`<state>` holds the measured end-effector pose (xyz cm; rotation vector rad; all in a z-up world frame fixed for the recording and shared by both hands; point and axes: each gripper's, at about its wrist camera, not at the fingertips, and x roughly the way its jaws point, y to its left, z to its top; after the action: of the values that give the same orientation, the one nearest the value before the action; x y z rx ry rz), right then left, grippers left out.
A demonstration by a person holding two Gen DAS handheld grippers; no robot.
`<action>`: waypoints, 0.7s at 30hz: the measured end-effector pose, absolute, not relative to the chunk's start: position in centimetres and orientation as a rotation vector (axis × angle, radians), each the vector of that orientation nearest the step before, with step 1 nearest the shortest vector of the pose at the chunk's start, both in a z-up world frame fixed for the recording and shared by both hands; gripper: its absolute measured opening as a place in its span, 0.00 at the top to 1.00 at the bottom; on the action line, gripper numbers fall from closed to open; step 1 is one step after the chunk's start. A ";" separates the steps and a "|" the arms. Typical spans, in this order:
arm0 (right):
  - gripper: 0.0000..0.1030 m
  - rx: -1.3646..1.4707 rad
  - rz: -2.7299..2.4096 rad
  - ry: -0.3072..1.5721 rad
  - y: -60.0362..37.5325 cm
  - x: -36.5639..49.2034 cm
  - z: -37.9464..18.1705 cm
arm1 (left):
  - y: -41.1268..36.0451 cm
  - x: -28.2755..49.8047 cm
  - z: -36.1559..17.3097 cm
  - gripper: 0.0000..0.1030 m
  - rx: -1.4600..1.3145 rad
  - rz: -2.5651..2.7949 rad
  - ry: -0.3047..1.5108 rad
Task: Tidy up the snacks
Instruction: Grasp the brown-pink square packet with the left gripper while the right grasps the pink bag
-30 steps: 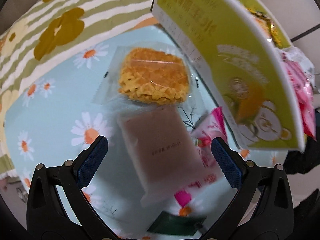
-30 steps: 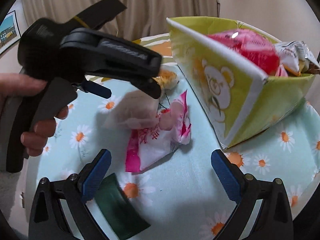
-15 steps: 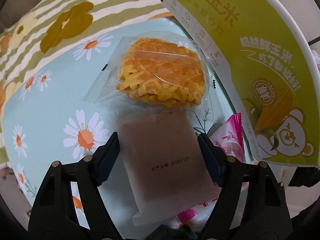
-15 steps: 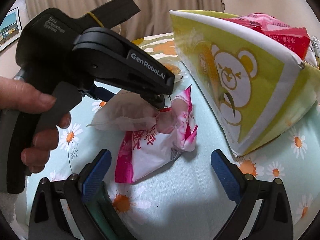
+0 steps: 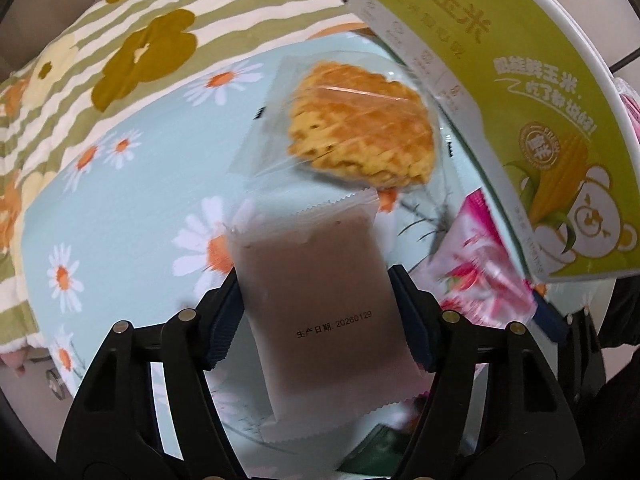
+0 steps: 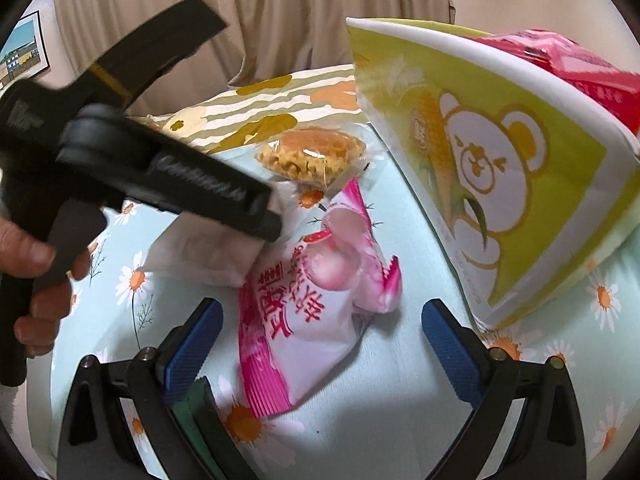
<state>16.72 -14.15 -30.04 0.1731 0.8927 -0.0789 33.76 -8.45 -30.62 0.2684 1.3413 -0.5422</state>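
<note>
A brown snack packet (image 5: pixel 316 280) in a frosted wrapper lies between the pads of my left gripper (image 5: pixel 318 320). Its jaws are closing, and both pads press the packet's long edges. In the right wrist view the left gripper (image 6: pixel 268 220) points steeply down onto that packet (image 6: pixel 200 252). My right gripper (image 6: pixel 320 344) hovers open over a pink and white snack bag (image 6: pixel 304 312), touching nothing. A wrapped waffle cookie (image 5: pixel 360 132) lies just beyond the brown packet. The yellow-green bear box (image 6: pixel 480 160) stands at the right with red packets (image 6: pixel 560 56) inside.
A dark green packet (image 6: pixel 200 412) lies under my right gripper's left finger. A person's hand (image 6: pixel 36 280) holds the left gripper's handle. The daisy tablecloth (image 5: pixel 120 220) ends at a striped flowered cloth (image 5: pixel 140 48) at the back, with curtains (image 6: pixel 320 12) behind.
My left gripper's jaws came in from wide open onto the brown packet's edges as it came down closer. My right gripper moved nearer the pink bag, still open.
</note>
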 end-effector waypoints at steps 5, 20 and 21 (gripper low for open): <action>0.13 0.160 -0.075 0.918 -14.1 18.0 -30.8 | -6.3 33.7 -30.7 0.36 0.269 -0.525 1.335; 0.54 0.141 -0.068 0.930 -13.0 18.4 -30.3 | -2.2 33.4 -30.7 0.37 0.217 -0.524 1.329; 0.57 0.143 -0.060 0.929 -12.9 18.4 -30.1 | -2.0 33.2 -30.5 0.37 0.214 -0.526 1.327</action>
<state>18.38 -12.91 -30.06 0.1425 0.9289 -0.0596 33.18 -2.04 -30.54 0.2142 1.3267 -0.5256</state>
